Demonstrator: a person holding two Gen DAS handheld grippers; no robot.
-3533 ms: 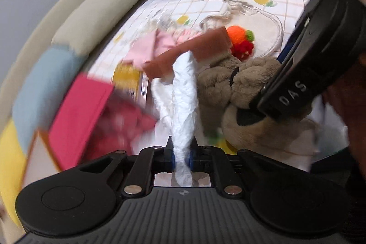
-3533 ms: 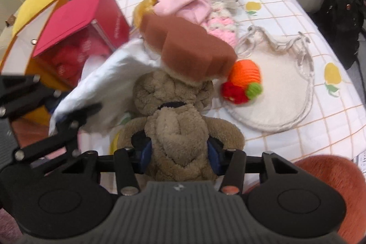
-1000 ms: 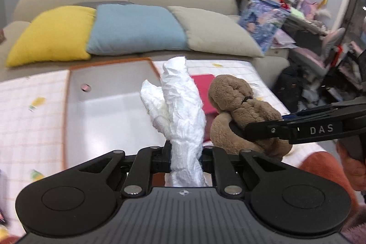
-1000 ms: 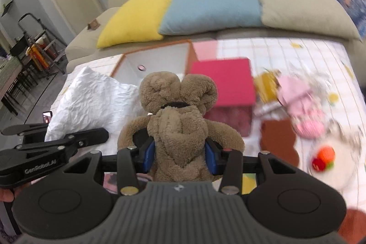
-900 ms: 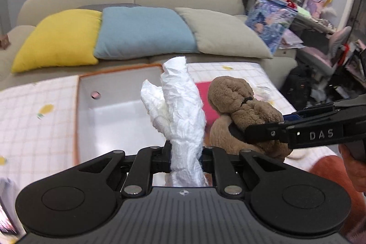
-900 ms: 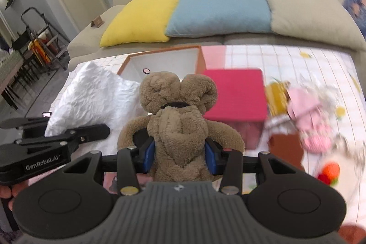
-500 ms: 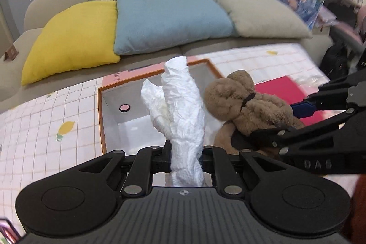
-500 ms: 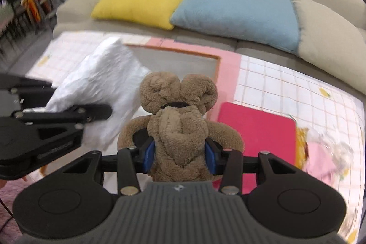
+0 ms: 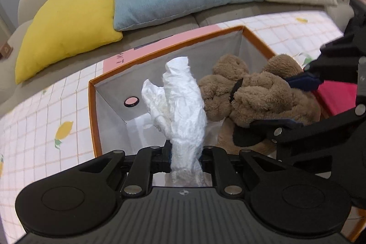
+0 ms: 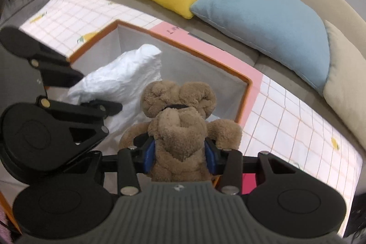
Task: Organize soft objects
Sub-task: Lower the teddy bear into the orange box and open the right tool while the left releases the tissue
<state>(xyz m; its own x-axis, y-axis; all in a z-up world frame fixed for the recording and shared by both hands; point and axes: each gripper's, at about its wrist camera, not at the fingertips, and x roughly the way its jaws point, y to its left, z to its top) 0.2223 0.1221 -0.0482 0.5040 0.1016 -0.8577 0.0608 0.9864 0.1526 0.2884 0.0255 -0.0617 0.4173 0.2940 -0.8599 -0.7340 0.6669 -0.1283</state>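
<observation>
Your left gripper [image 9: 185, 156] pinches the white crumpled cloth [image 9: 183, 106], angled down over the orange-rimmed storage box [image 9: 92, 111]. Your right gripper [image 10: 180, 156] clamps the brown teddy bear [image 10: 180, 116] alongside, above the same box.

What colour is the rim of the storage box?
Orange, around the storage box with its pale grey lining; the left wrist view shows it best.

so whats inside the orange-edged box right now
White lining and bare floor show in the box. The teddy bear and white cloth, both gripper-held, hide the rest.
</observation>
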